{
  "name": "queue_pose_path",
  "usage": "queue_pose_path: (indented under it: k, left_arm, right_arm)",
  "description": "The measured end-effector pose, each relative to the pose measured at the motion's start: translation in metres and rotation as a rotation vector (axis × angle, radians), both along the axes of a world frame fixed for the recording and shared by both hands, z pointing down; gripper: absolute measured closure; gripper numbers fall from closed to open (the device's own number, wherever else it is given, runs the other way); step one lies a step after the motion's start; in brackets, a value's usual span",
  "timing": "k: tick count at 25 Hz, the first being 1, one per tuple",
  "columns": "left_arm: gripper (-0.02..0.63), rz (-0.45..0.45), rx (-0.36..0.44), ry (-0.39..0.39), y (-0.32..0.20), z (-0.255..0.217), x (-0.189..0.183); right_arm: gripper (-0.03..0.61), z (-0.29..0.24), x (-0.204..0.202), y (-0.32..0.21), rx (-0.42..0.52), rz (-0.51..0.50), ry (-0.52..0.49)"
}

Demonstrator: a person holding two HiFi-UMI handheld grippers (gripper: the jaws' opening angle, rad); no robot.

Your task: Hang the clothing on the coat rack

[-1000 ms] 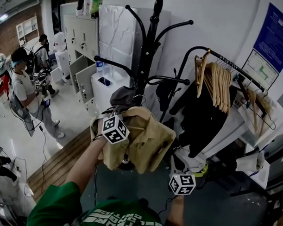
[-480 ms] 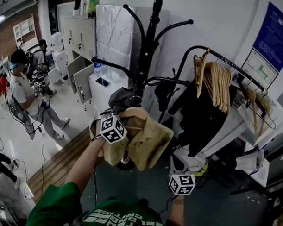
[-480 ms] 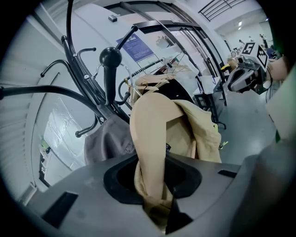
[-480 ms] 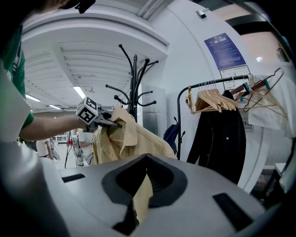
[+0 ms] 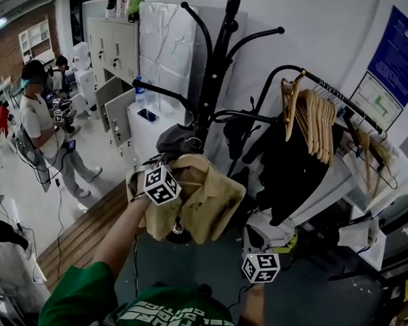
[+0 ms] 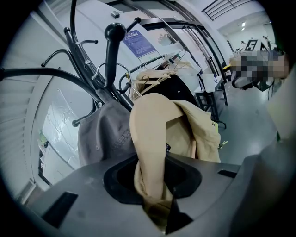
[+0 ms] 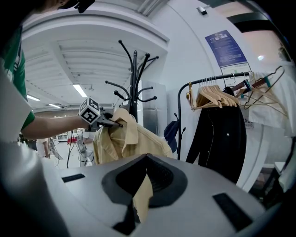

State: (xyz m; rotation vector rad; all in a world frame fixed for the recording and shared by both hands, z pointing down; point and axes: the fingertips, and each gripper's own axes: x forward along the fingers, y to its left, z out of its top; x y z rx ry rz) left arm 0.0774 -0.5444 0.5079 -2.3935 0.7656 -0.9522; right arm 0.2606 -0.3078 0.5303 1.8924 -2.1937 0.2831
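Note:
A black coat rack [image 5: 215,79] with curved hooks stands in the middle, with a grey garment [image 5: 178,139] hanging on a low hook. My left gripper [image 5: 164,183] is shut on the collar of a tan shirt [image 5: 206,202], holding it up just below the grey garment. In the left gripper view the tan shirt [image 6: 155,139] runs up out of the jaws in front of the grey garment [image 6: 104,134] and the rack's pole [image 6: 113,51]. Lower right, my right gripper [image 5: 259,264] is shut on a tan edge of the shirt [image 7: 142,196].
A garment rail [image 5: 333,90] with several wooden hangers [image 5: 312,119] and a black coat [image 5: 290,169] stands right of the rack. White lockers [image 5: 117,62] and a white box [image 5: 152,124] stand behind it. A person [image 5: 41,130] stands at far left.
The left gripper and the shirt collar have edged slightly left and up toward the rack. The right gripper has hardly moved. The person at left has shifted.

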Motion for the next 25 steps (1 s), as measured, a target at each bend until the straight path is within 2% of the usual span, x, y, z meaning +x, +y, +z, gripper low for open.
queue_pose_path:
  k: [9,16,25]
  left_arm:
    - [0.514,-0.001,0.007,0.012,-0.01,0.008,0.004]
    - [0.509,-0.007,0.015,0.054,-0.014,0.009,0.007]
    - [0.463,-0.031,0.023,0.088,-0.012,0.005,0.002]
  right_arm:
    - [0.571,0.007,0.004,0.004,-0.012,0.013,-0.006]
    - [0.571,0.014,0.008,0.009,-0.03,0.029,-0.012]
    - [0.571,0.02,0.006,0.01,-0.04,0.025,-0.017]
